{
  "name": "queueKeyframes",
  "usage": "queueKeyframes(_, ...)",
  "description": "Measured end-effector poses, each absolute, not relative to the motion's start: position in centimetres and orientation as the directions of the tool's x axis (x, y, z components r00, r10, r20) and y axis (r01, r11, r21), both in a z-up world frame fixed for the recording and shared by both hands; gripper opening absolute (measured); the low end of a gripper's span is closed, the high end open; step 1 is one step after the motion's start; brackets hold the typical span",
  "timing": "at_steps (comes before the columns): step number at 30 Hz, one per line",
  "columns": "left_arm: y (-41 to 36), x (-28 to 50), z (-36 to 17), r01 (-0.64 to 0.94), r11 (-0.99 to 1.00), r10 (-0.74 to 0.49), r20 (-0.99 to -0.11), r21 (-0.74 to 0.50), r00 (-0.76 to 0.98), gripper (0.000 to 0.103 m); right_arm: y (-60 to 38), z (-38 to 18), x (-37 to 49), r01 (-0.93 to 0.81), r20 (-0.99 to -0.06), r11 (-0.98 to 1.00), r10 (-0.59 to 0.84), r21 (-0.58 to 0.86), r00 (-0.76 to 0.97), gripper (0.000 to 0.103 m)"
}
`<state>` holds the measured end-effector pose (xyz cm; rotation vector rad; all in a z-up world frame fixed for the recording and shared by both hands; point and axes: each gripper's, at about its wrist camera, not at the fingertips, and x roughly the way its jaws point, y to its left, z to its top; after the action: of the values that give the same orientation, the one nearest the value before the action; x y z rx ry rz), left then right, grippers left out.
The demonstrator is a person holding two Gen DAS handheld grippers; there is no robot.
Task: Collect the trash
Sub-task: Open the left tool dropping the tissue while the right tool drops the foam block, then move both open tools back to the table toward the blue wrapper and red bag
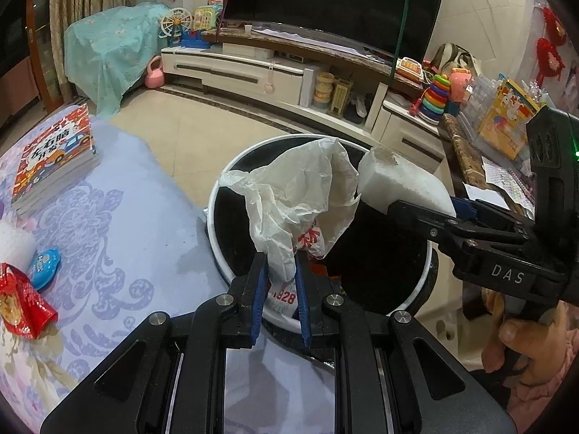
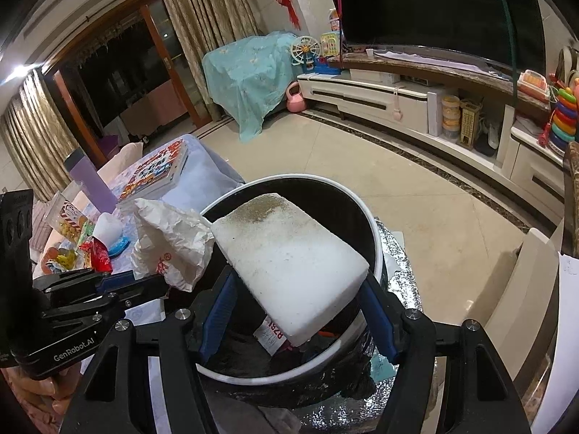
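A round trash bin (image 1: 235,271) with a white rim and black liner stands just past the table edge; it also shows in the right wrist view (image 2: 374,238). My left gripper (image 1: 280,271) is shut on a crumpled white plastic bag (image 1: 300,195) with red print and holds it above the bin. My right gripper (image 2: 296,289) is shut on a white foam block (image 2: 289,256) with a dirty far end, also above the bin. The foam block (image 1: 398,181) touches the bag in the left wrist view. Some trash lies inside the bin (image 2: 269,338).
A table with a lilac patterned cloth (image 1: 126,217) holds a stack of children's books (image 1: 54,159), a red snack wrapper (image 1: 21,300) and a blue packet (image 1: 45,267). A purple bottle (image 2: 90,181) and snack bags (image 2: 68,224) stand further back. A TV stand (image 1: 253,72) lines the far wall.
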<state>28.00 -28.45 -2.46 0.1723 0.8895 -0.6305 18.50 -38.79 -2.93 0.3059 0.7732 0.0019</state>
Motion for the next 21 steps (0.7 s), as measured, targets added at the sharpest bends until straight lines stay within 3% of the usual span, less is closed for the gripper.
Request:
queueKeyframes(6, -28.7, 28.2, -2.5, 0.584, 0.802, -0.453, -0.766, -0.126, 0.456, 0.019, -38.7, -2.9, 18.9, 0.112, -0.698, 0.96, 0.105, 0.257, 0.708, 0.071)
queueKeyframes(10, -28.2, 28.0, -2.1, 0.575, 0.809, -0.451, -0.756, -0.121, 0.475, 0.034, -38.9, -2.9, 18.9, 0.116, -0.694, 0.955, 0.113, 0.274, 0.711, 0.087)
queueKeyframes(14, -26.9, 27.6, -1.9, 0.555, 0.821, -0.452, -0.747, -0.136, 0.487, 0.038, -39.1, -2.8, 18.6, 0.126, -0.69, 0.951, 0.11, 0.282, 0.716, 0.087)
queueKeyframes(18, -25.0, 26.6, -1.8, 0.516, 0.843, -0.449, -0.732, -0.155, 0.513, 0.055, -38.6, -2.4, 17.8, 0.12, -0.679, 0.947, 0.121, 0.297, 0.724, 0.088)
queueKeyframes(21, -23.2, 25.6, -1.7, 0.485, 0.858, -0.444, -0.72, -0.169, 0.534, 0.059, -37.9, -2.2, 17.0, 0.11, -0.669, 0.943, 0.138, 0.315, 0.731, 0.092)
